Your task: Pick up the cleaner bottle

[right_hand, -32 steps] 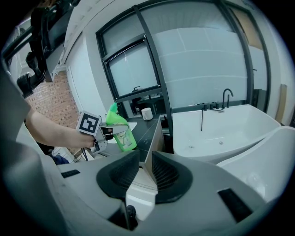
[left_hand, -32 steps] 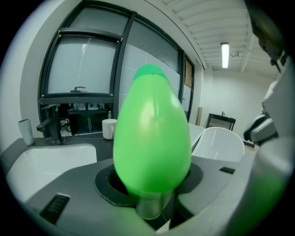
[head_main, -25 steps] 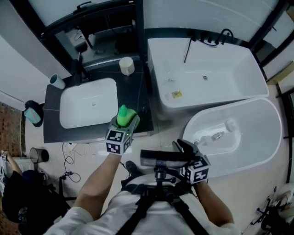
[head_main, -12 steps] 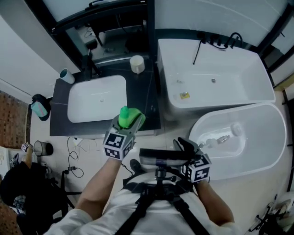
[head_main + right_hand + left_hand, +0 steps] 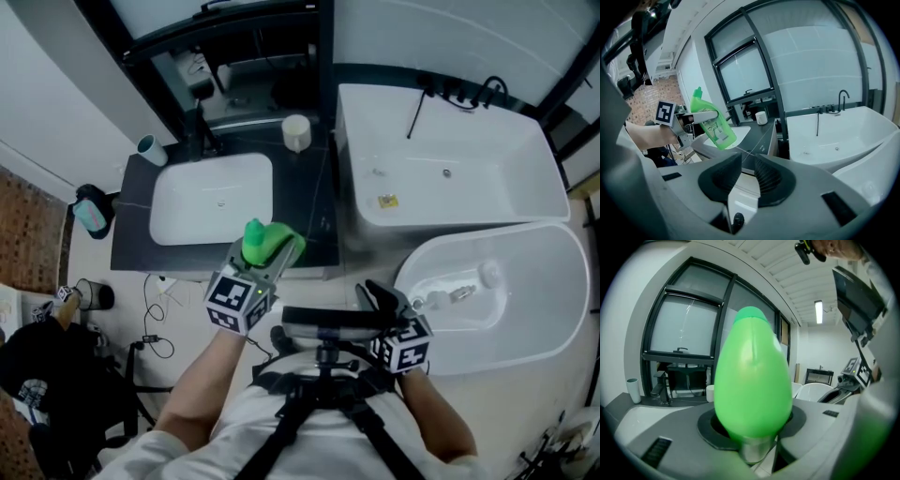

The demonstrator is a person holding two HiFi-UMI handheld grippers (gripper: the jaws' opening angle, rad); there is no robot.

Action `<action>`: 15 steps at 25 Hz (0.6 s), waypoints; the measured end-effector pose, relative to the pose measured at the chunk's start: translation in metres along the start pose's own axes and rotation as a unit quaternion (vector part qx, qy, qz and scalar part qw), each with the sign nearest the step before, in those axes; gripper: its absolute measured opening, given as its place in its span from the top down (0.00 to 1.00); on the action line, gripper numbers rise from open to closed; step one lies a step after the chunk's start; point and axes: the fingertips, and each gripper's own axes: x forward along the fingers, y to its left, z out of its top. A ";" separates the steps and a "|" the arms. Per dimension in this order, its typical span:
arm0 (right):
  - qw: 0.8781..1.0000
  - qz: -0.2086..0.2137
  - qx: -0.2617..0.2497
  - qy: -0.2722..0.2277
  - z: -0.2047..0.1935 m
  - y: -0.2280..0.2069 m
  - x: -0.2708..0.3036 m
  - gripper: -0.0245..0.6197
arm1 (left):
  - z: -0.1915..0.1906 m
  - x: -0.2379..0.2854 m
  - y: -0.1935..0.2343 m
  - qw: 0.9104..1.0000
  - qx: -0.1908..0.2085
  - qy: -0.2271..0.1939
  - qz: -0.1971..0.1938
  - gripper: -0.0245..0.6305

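readable text: none | cleaner bottle (image 5: 714, 125) label: illegible

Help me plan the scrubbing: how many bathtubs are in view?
2. A rectangular bathtub stands right of the dark vanity counter; an oval bathtub sits just in front of it, nearer the person. More could lie outside the frame.
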 end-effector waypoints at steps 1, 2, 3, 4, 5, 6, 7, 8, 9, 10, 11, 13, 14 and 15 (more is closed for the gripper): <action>1.000 0.001 0.000 0.000 0.001 0.001 0.001 0.83 | 0.003 -0.003 -0.001 1.000 0.000 -0.004 -0.001 0.71; 1.000 0.002 -0.001 -0.001 0.001 0.002 0.002 0.83 | 0.006 -0.006 -0.001 1.000 0.001 -0.009 -0.001 0.71; 1.000 0.003 -0.002 -0.001 0.002 0.003 0.003 0.83 | 0.009 -0.009 -0.002 1.000 0.002 -0.013 -0.001 0.71; 1.000 0.005 -0.003 -0.001 0.003 0.004 0.004 0.83 | 0.011 -0.012 -0.002 1.000 0.004 -0.016 -0.001 0.71; 1.000 0.006 -0.004 -0.002 0.004 0.005 0.006 0.83 | 0.013 -0.015 -0.002 1.000 0.005 -0.019 0.001 0.71; 1.000 0.008 -0.005 -0.002 0.004 0.006 0.007 0.83 | 0.017 -0.018 -0.001 1.000 0.006 -0.024 0.003 0.71; 1.000 0.010 -0.006 -0.002 0.004 0.008 0.008 0.83 | 0.020 -0.021 0.000 0.999 0.009 -0.030 0.006 0.71; 1.000 0.013 -0.008 -0.002 0.004 0.010 0.010 0.83 | 0.023 -0.025 0.001 0.999 0.010 -0.035 0.009 0.71; 1.000 0.015 -0.009 -0.002 0.005 0.011 0.011 0.83 | 0.025 -0.028 0.001 0.999 0.010 -0.037 0.012 0.71; 1.000 0.017 -0.011 -0.002 0.005 0.013 0.012 0.83 | 0.027 -0.032 0.001 0.999 0.009 -0.037 0.014 0.71; 1.000 0.019 -0.013 -0.002 0.006 0.015 0.013 0.83 | 0.030 -0.036 0.001 0.999 0.007 -0.039 0.016 0.71; 1.000 0.022 -0.016 -0.003 0.007 0.017 0.014 0.83 | 0.037 -0.043 0.002 0.999 0.008 -0.048 0.021 0.71; 1.000 0.024 -0.018 -0.003 0.008 0.018 0.015 0.83 | 0.040 -0.047 0.002 0.998 0.010 -0.054 0.023 0.71; 0.999 0.025 -0.020 -0.003 0.008 0.019 0.016 0.83 | 0.043 -0.050 0.003 0.998 0.012 -0.058 0.025 0.71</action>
